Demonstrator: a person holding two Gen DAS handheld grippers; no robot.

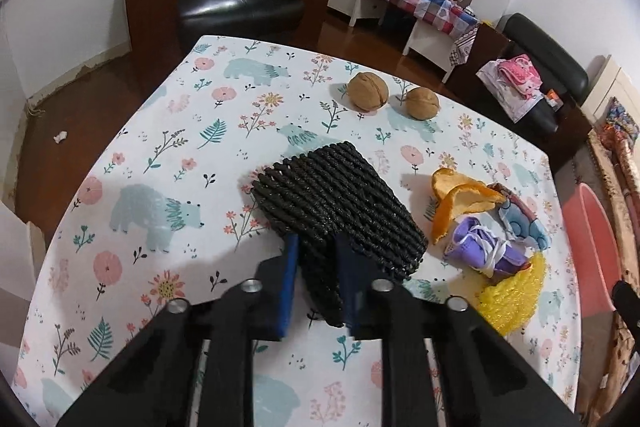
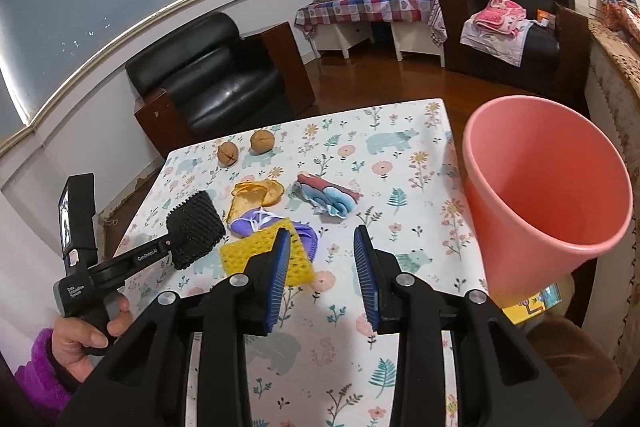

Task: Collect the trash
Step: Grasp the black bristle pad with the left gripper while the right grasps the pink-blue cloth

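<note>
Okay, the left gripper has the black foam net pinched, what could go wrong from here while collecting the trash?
1. The left gripper pinches only one end of the soft black foam net; it may sag or slip out when lifted.
2. The pink plastic bin sits past the table's right edge, so carrying the net there crosses the orange peel and purple wrapper and could drag them.
3. The two round walnuts could roll if bumped.

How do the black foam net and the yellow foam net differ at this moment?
The black foam net is clamped between the left gripper pads; the yellow foam net lies free on the table. The black one sits apart at the pile's edge; the yellow one lies partly on the purple wrapper. Both are mesh fruit sleeves.
</note>
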